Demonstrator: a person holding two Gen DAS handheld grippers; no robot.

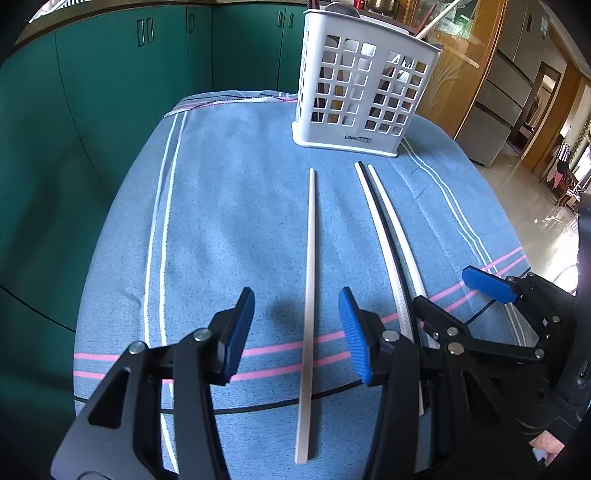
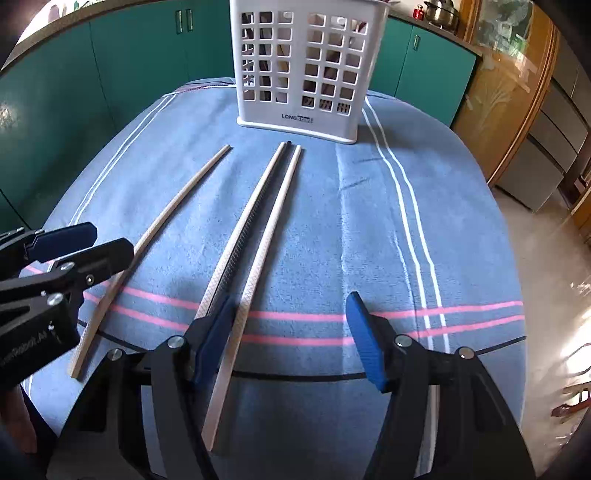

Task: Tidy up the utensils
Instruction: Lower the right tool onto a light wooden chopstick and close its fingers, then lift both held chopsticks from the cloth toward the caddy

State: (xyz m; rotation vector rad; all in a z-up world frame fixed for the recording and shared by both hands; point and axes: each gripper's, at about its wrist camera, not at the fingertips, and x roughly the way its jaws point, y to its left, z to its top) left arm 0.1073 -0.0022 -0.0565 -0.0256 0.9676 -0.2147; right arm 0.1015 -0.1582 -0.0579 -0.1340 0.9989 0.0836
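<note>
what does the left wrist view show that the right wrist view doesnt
Only the left wrist view: handles sticking out of the top of the white holder, and the left gripper head on, jaws open around the lone white chopstick without touching it.

Only the right wrist view: the right gripper head on, jaws open, with one chopstick of the pair running between them, and a steel pot on the counter.

Both: the blue striped cloth, three pale chopsticks plus a dark one, the holder, and green cabinets.

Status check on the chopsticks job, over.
Left gripper open astride the lone chopstick. Right gripper open beside the pair. White holder ahead, path clear.
</note>
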